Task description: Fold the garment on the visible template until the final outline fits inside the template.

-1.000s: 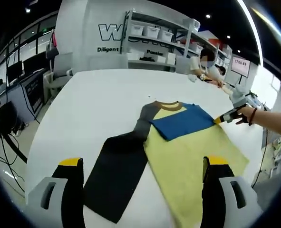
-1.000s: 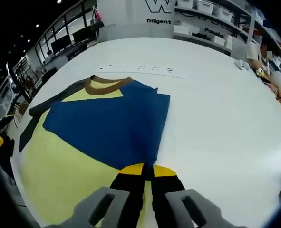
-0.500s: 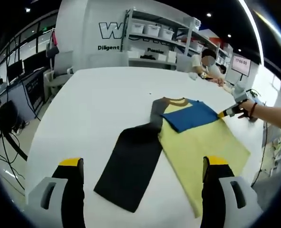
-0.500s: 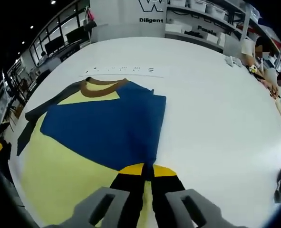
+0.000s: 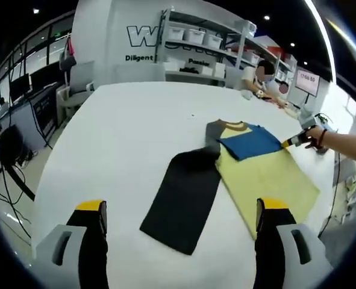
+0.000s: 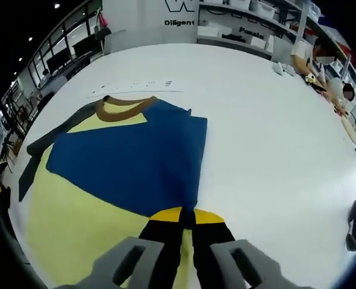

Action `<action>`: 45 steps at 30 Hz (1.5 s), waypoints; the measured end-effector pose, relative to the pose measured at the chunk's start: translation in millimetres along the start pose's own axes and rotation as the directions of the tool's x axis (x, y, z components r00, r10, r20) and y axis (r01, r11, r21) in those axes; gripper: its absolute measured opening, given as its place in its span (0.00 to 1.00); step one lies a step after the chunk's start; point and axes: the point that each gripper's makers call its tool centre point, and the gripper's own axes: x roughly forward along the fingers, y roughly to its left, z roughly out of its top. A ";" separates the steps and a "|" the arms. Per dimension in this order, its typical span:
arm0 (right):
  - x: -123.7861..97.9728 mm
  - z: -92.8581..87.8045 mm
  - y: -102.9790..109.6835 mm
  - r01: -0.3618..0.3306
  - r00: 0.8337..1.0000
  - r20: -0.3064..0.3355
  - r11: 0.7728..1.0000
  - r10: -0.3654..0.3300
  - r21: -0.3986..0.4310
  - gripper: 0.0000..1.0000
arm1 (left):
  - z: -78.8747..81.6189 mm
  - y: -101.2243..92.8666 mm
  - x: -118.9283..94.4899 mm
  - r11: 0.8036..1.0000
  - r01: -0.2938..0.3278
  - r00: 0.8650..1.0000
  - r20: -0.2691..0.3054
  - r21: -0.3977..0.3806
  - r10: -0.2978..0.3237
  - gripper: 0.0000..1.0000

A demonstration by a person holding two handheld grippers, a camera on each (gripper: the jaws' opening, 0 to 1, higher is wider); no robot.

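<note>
Right tool point(image 6: 187, 224) is clamped shut on the blue sleeve point(image 6: 135, 165) of the garment point(image 5: 250, 174), with the sleeve folded in over the yellow body point(image 6: 69, 223) just ahead and left of its jaws; brown collar point(image 6: 124, 109) sits further out in front. Left tool point(image 5: 181, 223) has jaws wide apart, holding nothing, hovering back from the worktop point(image 5: 117, 138). Black sleeve point(image 5: 187, 198) is laid out straight between and ahead of the left jaws, not folded yet. Faint markings on the worktop beyond the collar in the right gripper view may be the template edge, too small to be sure. Judgement: one sleeve fold about in place; black sleeve and the body folds remain, so early in the task.
</note>
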 end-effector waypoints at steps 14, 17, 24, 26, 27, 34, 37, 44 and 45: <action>-34.6 25.3 73.2 -0.203 0.959 0.202 0.979 0.197 0.012 0.32 | -18.5 6.8 8.0 0.999 -0.004 0.998 -0.057 -0.043 0.001 0.83; -37.3 26.3 96.1 -0.244 0.946 0.208 0.969 0.246 -0.040 0.34 | -26.2 14.7 11.8 0.998 -0.034 0.995 -0.092 -0.062 0.028 0.83; -38.6 31.0 170.1 -0.332 0.907 0.191 0.915 0.376 -0.228 0.39 | -33.5 22.7 20.5 0.997 -0.040 0.992 -0.125 -0.061 0.032 0.74; -38.5 32.7 184.9 -0.340 0.900 0.182 0.899 0.396 -0.276 0.39 | -36.4 25.1 23.4 0.998 -0.044 0.990 -0.135 -0.048 0.037 0.72; -37.8 33.8 189.9 -0.337 0.900 0.180 0.894 0.398 -0.295 0.39 | -38.0 26.0 24.7 0.998 -0.046 0.989 -0.142 -0.045 0.039 0.71; -32.0 35.6 214.2 -0.348 0.892 0.160 0.867 0.423 -0.356 0.39 | -51.9 31.3 35.9 0.999 -0.035 0.984 -0.176 -0.034 0.028 0.56; -28.8 33.2 210.6 -0.352 0.892 0.159 0.872 0.423 -0.341 0.38 | -58.3 33.3 38.7 0.999 -0.037 0.980 -0.198 -0.021 0.032 0.51; -25.8 22.4 195.6 -0.343 0.903 0.156 0.890 0.400 -0.299 0.38 | -58.6 38.9 42.9 0.999 -0.052 0.980 -0.195 -0.014 0.048 0.44; -26.4 21.2 194.6 -0.342 0.904 0.156 0.892 0.398 -0.295 0.38 | -58.5 38.4 42.9 0.998 -0.054 0.980 -0.194 -0.024 0.048 0.43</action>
